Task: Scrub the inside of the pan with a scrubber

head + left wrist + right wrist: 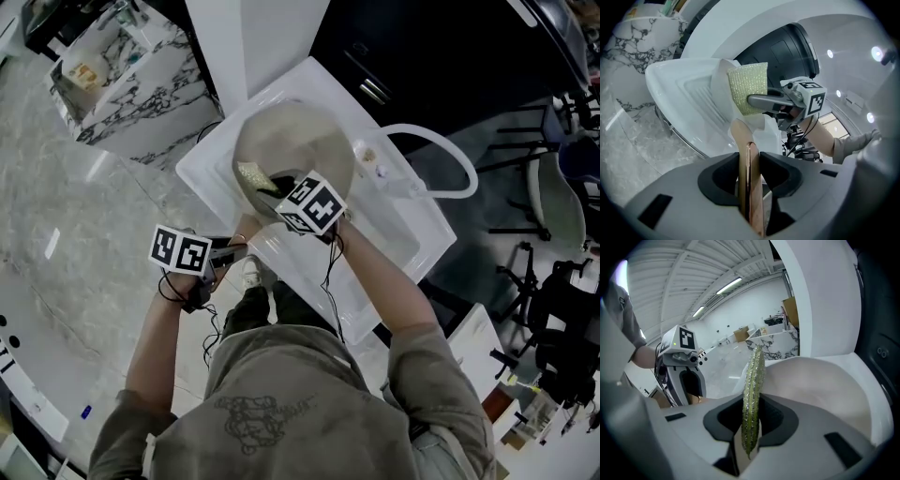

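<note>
A cream pan stands tilted on edge in the white sink. My left gripper is at the sink's near rim, shut on the pan's thin copper-and-beige handle, which runs straight up between the jaws. My right gripper reaches into the pan, shut on a yellow-green scrubber. In the left gripper view the scrubber lies flat against the pan's inner face. The right gripper view shows the scrubber edge-on between the jaws, with the pan's inside to its right and the left gripper beyond.
A white curved faucet arches over the sink's right side. A marble-patterned counter with small items stands at the upper left. Dark cabinets lie behind the sink. The floor below is glossy grey marble.
</note>
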`<state>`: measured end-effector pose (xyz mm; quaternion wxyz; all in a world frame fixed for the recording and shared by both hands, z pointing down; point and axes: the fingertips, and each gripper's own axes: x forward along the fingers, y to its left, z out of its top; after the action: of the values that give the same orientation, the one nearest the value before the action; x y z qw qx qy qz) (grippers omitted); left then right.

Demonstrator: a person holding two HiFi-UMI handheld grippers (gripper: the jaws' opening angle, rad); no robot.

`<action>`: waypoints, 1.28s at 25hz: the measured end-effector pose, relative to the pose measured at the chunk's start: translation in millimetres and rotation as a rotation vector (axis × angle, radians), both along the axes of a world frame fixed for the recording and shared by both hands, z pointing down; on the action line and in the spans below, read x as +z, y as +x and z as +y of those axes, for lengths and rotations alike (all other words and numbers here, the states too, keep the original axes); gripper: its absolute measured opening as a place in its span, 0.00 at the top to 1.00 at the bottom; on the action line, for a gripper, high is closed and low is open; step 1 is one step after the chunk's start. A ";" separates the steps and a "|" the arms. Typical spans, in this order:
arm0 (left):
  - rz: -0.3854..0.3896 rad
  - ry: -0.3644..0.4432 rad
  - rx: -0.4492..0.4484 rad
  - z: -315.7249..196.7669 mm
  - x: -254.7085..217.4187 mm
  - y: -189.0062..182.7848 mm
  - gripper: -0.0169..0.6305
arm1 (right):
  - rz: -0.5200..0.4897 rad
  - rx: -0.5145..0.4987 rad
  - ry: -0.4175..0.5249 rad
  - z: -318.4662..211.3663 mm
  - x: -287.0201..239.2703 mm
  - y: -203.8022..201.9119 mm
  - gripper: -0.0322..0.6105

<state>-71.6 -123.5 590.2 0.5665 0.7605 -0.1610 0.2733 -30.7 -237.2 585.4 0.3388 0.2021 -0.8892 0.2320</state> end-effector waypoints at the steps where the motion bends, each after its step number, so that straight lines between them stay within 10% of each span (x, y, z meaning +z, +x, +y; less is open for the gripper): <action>1: -0.005 0.005 0.009 -1.4 -0.4 -1.8 0.76 | 0.002 0.008 0.013 1.0 -5.4 2.2 0.84; 19: -0.105 0.249 -0.072 -23.9 -29.9 -39.8 0.60 | -0.016 0.186 0.277 12.7 -114.1 46.9 0.84; 32: -0.160 0.799 -0.411 -67.0 -182.3 -89.5 0.60 | -0.128 0.346 0.483 19.1 -213.2 60.7 0.83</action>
<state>-161.1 -190.5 408.0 0.2570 0.8481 -0.4447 0.1297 30.0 -218.1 372.2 0.1796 0.4102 -0.8905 0.0804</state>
